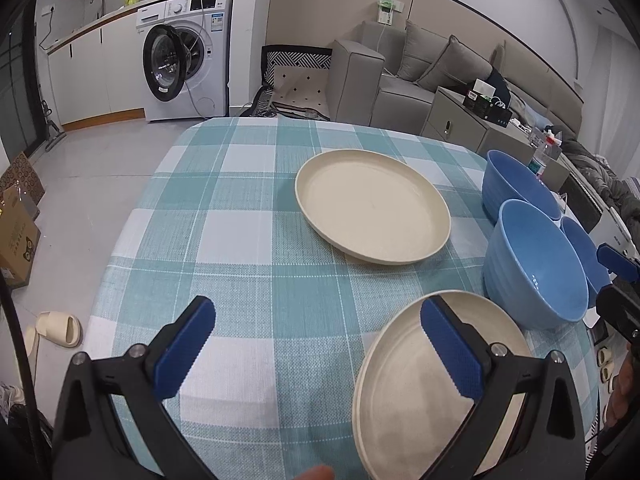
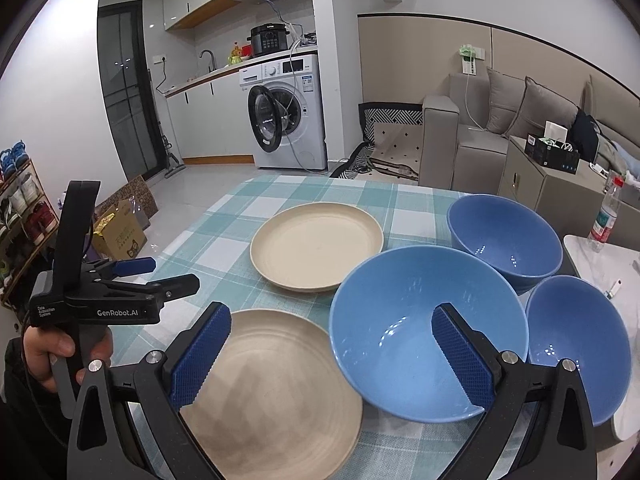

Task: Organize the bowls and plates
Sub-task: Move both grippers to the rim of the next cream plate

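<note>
Our left claw (image 1: 316,344) hangs with its two blue-padded fingers spread wide apart and nothing between them, above the checked teal and white tablecloth (image 1: 224,216), its right finger (image 1: 450,350) reaching over the near cream plate (image 1: 400,412). Our right claw (image 2: 330,354) is likewise wide apart and empty, its left finger (image 2: 200,358) over the near cream plate (image 2: 276,392) and its right finger (image 2: 460,356) over the big blue bowl (image 2: 400,320); we cannot tell whether either pad touches the ware beneath it. From the right wrist view we see the left claw (image 2: 172,274) out at the left edge of the table, held in a hand (image 2: 48,346) that grips its handle. On the tablecloth (image 2: 304,192) lie two cream plates: the near one by our claws, seemingly a stack of two judging by the doubled rim in the left view, and the far cream plate (image 2: 316,246) set apart from it toward the middle of the table. To the right stand three blue bowls, all upright and empty: the big one just beside the near plate, the far blue bowl (image 2: 504,236) behind it, and the small blue bowl (image 2: 576,340) close at its right, near the table edge. Beyond the table we see a washing machine (image 2: 286,120) with its door open and a grey sofa (image 2: 500,120).
</note>
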`<state>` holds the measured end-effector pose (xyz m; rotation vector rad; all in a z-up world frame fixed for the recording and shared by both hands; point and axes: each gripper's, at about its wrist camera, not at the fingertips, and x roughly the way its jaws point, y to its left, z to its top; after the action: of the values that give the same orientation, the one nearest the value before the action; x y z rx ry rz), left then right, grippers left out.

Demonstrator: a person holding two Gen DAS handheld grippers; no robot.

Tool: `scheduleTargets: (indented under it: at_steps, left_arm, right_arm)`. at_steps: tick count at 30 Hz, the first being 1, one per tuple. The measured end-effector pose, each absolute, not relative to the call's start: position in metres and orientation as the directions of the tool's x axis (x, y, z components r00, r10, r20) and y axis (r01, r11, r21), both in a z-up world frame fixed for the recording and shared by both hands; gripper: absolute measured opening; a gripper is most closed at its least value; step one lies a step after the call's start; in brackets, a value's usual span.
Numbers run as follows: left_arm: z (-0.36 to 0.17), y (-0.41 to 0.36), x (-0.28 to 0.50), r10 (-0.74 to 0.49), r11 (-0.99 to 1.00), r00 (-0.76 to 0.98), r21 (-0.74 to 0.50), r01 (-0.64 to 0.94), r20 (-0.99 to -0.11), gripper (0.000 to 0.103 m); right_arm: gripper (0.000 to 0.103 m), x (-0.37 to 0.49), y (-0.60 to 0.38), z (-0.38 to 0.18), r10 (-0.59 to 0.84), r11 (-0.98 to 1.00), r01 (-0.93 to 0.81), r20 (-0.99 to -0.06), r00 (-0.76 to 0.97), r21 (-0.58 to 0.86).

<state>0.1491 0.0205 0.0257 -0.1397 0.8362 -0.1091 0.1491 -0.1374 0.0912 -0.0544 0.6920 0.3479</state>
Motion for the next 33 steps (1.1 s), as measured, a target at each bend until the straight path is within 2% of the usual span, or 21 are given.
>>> scheduleTargets:
  at_steps: [26,33]
  left_arm:
    - [0.002,0.008,0.213,-0.113,0.991,0.592,-0.136,0.006,-0.798,0.101]
    - [-0.011,0.002,0.23,-0.109,0.992,0.558,-0.126,0.008,-0.823,0.087]
  right_arm:
    - [0.102,0.188,-0.152,0.083,0.281,0.948,-0.308,-0.664,0.692,0.08]
    - [0.102,0.193,-0.157,0.081,0.276,0.951,-0.296,-0.669,0.691,0.087]
